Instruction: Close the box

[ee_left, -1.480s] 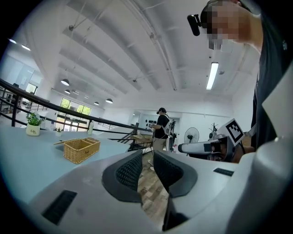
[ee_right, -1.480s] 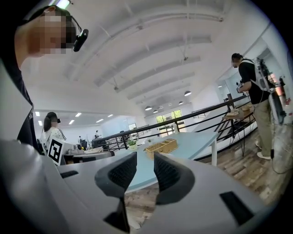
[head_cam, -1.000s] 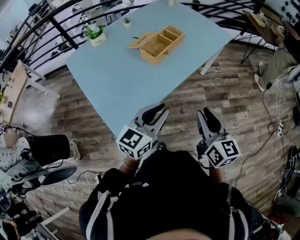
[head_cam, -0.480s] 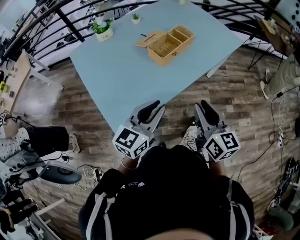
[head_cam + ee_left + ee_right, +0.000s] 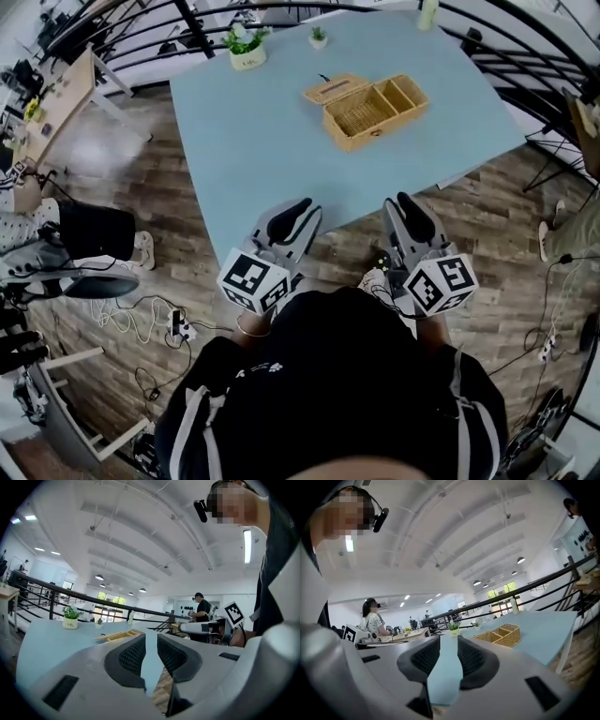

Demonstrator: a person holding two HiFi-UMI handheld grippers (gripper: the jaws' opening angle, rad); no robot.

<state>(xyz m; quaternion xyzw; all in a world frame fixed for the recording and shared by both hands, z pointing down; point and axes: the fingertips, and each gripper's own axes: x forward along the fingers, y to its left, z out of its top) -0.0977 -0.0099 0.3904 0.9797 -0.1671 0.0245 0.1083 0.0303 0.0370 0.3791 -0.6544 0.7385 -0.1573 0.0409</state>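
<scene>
No text is legible; the lettering on the white plant pot [image 5: 70, 623] is too small to read

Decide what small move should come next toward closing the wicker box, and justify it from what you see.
Probably reach both grippers forward over the table toward the wicker box. Its lid lies flipped open beside it, leaving the compartments exposed. The left gripper and right gripper hang at the table's near edge, jaws apart and empty, well short of the box.
</scene>
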